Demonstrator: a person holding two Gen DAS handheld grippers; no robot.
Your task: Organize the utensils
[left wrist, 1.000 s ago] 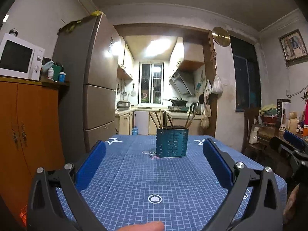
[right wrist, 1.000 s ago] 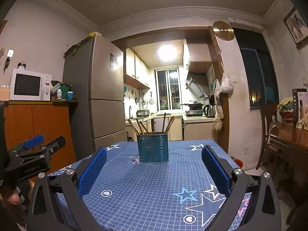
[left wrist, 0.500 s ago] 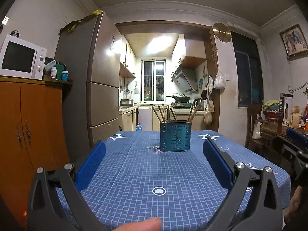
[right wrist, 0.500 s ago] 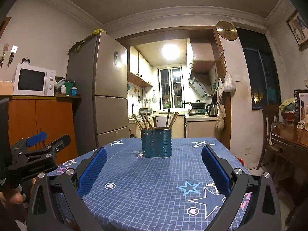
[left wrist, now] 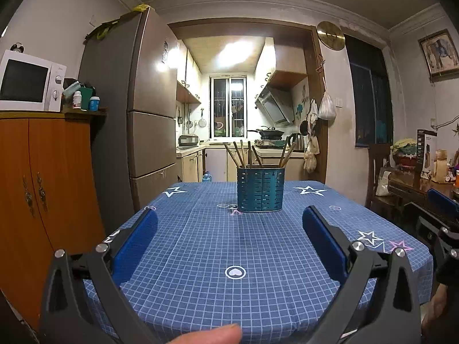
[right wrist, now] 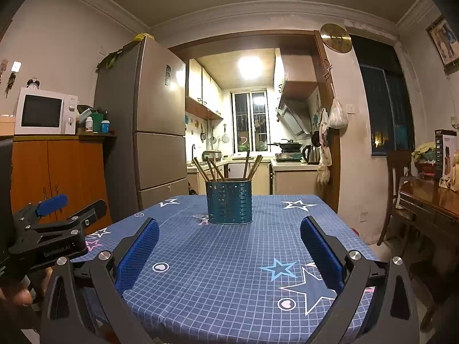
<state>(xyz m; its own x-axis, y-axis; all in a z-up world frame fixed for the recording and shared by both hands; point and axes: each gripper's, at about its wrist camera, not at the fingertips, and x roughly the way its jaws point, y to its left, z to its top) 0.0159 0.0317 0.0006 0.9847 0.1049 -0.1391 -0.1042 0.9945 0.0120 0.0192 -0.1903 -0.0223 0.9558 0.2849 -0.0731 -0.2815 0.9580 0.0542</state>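
A blue checked tablecloth (left wrist: 229,246) with stars covers the table, a kitchen doorway behind. The teal utensil holder (left wrist: 260,189) stands mid-table, filled with chopsticks (left wrist: 243,154). The left gripper (left wrist: 229,229) and right gripper (right wrist: 229,238) are spread wide, empty.

Both wrist views face forward over the table (left wrist: 229,258), sharing the holder (right wrist: 229,202)

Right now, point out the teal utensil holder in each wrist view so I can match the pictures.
Left wrist: utensil holder stands just right of centre, on the far part of the table.
Right wrist: utensil holder stands at centre, far part of the table.
Shared landmark: the refrigerator, left of the holder.
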